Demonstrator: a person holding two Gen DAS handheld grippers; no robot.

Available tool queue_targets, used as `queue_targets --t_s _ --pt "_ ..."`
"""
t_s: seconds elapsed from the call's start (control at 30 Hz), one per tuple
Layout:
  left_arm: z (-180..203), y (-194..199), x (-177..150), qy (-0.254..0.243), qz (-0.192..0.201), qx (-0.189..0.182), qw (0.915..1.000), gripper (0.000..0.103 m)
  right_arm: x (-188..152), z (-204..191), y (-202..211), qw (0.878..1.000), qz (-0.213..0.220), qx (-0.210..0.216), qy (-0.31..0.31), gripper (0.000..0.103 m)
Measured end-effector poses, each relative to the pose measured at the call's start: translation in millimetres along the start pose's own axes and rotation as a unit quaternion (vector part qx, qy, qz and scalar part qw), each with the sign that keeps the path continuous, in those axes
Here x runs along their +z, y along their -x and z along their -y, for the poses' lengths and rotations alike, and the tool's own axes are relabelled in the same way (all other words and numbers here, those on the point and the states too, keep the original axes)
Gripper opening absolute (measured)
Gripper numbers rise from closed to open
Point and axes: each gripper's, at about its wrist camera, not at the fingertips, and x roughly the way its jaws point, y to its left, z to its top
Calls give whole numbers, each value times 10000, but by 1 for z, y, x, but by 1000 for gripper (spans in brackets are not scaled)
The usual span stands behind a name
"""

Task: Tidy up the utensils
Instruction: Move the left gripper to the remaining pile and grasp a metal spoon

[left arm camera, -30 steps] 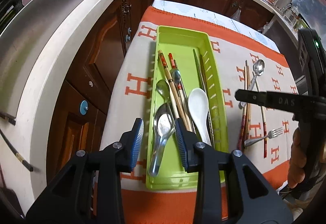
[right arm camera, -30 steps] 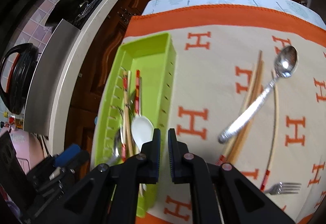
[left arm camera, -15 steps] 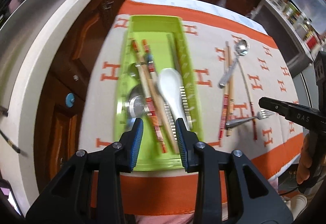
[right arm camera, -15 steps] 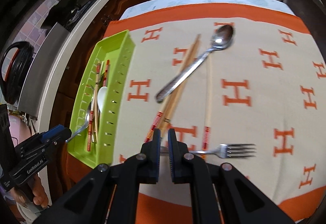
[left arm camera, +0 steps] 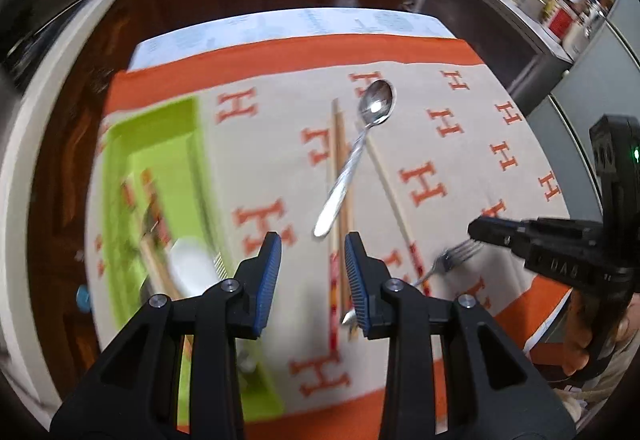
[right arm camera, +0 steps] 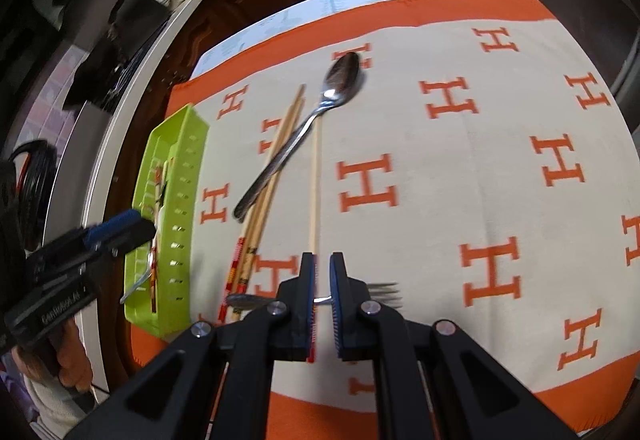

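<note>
Steel spoon across chopsticks (fork nearby)

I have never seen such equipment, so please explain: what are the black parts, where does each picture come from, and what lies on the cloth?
There is no robot. A person holds a tool in each hand, each with two black jaws and a camera looking along them. One picture comes from the left gripper, jaws open and empty. The other comes from the right gripper, jaws shut, just over a fork. On the orange-and-cream cloth a metal spoon also lies across wooden chopsticks. The green tray at the left holds utensils, including a white spoon. Nothing is held.
</note>
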Motion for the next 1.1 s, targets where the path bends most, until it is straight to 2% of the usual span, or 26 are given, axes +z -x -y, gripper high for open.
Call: queue_targets --t_s 0.17,0.27,0.37,0.47,0.6,0.73,1.03,1.1 --pt "17 -44 44 -311 -311 -499 9978 29 21 21 -2 9996 69 35 -270 7" --pt "28 -72 63 -534 -471 -608 9956 29 32 30 -2 9992 123 63 -363 7" --pt "37 -89 73 -933 -437 -534 9932 22 38 37 -5 9989 132 92 -430 7" --pt "48 -104 81 -1356 -392 -504 9887 21 40 43 -12 9988 46 142 -471 7" --pt "55 -122 83 -1779 -545 -417 9817 16 41 49 -19 9986 -46 164 -510 7" --pt "56 -138 79 -1990 -760 -390 9763 10 42 58 -23 9982 -70 157 -580 7" --pt "59 -144 92 -2323 -843 -523 9676 9 40 70 -26 9976 -134 174 -652 7" --pt "57 -149 95 -2345 -982 -519 9658 10 39 71 -26 9976 -125 174 -657 7"
